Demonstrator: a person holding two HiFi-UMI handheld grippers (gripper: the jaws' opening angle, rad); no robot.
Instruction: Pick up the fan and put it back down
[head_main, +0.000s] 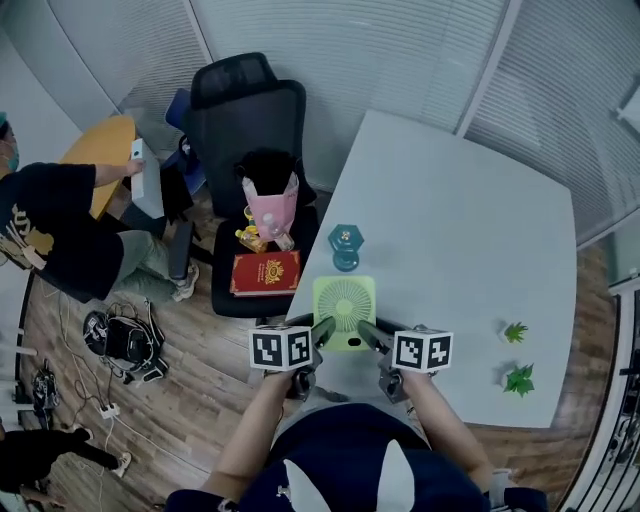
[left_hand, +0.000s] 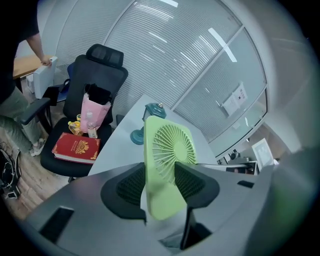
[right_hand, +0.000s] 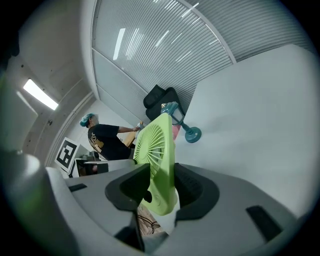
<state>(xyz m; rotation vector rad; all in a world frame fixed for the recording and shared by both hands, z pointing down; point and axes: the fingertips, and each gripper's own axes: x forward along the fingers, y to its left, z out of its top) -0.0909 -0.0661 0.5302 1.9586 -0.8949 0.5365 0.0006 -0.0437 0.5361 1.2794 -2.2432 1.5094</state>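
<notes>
Table (head_main: 450, 220), pale grey, fan (head_main: 345, 303) at near edge, stands beside slatted blinds (head_main: 400, 50).

Office room with blind-covered glass partitions

Tall glass partition walls (head_main: 400, 50) hung with fine horizontal blinds close off the room. A black high-backed swivel chair (head_main: 247, 105) stands beside a plain white table (head_main: 470, 230) on a wood-plank floor (head_main: 190, 400) where cables (head_main: 100, 405) trail. A seated person (head_main: 60, 240) in a black shirt reaches towards a rounded wooden desk (head_main: 100, 145). A strip light (right_hand: 39, 94) glows on the ceiling.
</notes>
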